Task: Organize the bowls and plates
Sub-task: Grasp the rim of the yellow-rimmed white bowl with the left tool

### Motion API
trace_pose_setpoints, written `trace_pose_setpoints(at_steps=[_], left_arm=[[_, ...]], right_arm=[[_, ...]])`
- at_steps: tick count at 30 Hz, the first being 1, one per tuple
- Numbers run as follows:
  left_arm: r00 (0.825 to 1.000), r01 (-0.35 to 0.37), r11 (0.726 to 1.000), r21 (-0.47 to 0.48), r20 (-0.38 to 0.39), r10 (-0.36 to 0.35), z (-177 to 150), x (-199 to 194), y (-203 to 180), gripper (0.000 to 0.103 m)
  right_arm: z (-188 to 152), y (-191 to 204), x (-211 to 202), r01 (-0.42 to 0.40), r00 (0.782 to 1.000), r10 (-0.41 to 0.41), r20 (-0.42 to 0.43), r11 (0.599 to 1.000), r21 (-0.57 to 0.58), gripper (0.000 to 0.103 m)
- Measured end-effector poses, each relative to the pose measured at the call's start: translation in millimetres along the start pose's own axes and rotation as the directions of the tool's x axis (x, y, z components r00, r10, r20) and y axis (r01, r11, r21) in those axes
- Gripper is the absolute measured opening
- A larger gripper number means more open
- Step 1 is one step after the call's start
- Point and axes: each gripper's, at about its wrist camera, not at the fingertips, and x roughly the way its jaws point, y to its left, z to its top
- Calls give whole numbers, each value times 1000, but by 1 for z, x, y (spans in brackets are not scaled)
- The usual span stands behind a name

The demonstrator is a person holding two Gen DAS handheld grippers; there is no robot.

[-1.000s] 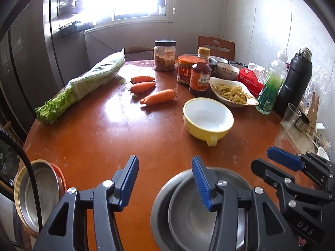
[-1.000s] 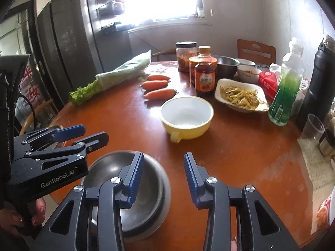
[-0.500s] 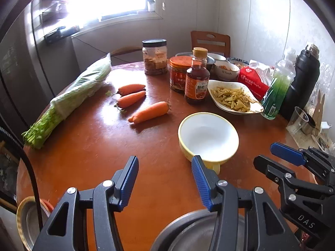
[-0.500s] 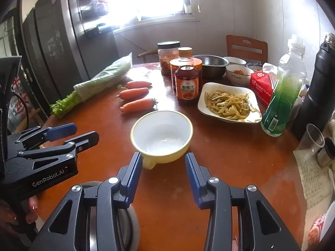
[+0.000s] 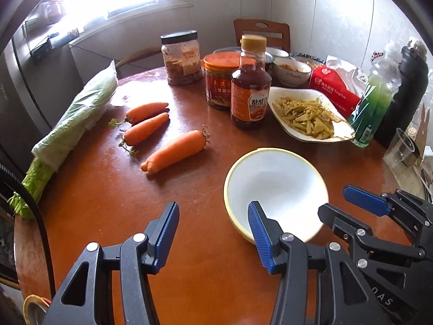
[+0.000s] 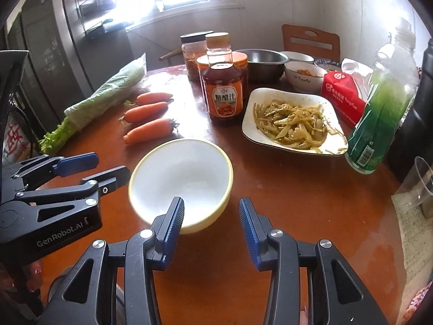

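Observation:
An empty yellow bowl [image 5: 276, 187] [image 6: 184, 178] with a white inside stands on the round brown table [image 5: 108, 189]. My left gripper [image 5: 212, 224] is open with nothing between its pads; its right finger overlaps the bowl's near left rim. My right gripper [image 6: 211, 216] is open too, and its left finger covers the bowl's near right rim. Each gripper shows in the other's view, the right gripper [image 5: 335, 200] beside the bowl's right and the left gripper [image 6: 111, 165] beside its left. Farther back are a white plate [image 6: 292, 122] of shredded food, a steel bowl [image 6: 261, 59] and a small white bowl [image 6: 303, 77].
Three carrots [image 5: 176, 151] and a bagged celery bunch [image 5: 73, 124] lie to the left. A sauce bottle [image 5: 250, 92], two jars [image 5: 181, 57], a red tissue pack [image 5: 333, 86], a green bottle [image 6: 379, 113], a black flask [image 5: 406, 92] and a plastic cup [image 6: 422, 187] crowd the back and right.
Both grippers have moved forward across the table up to the yellow bowl. The stacked steel bowls at the near edge have dropped out of view. Jaw gaps look unchanged.

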Motion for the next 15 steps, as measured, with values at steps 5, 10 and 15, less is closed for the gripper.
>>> trace_pose_setpoints(at_steps=[5, 10, 15], left_arm=[[999, 9, 1000, 16, -38, -8, 3, 14, -1, 53], [997, 35, 999, 31, -76, -33, 5, 23, -3, 53], [993, 47, 998, 31, -109, -43, 7, 32, -3, 52]], right_arm=[[1, 0, 15, -6, 999, 6, -34, 1000, 4, 44], [1, 1, 24, -4, 999, 4, -45, 1000, -2, 44], [3, 2, 30, 5, 999, -6, -46, 1000, -11, 38]])
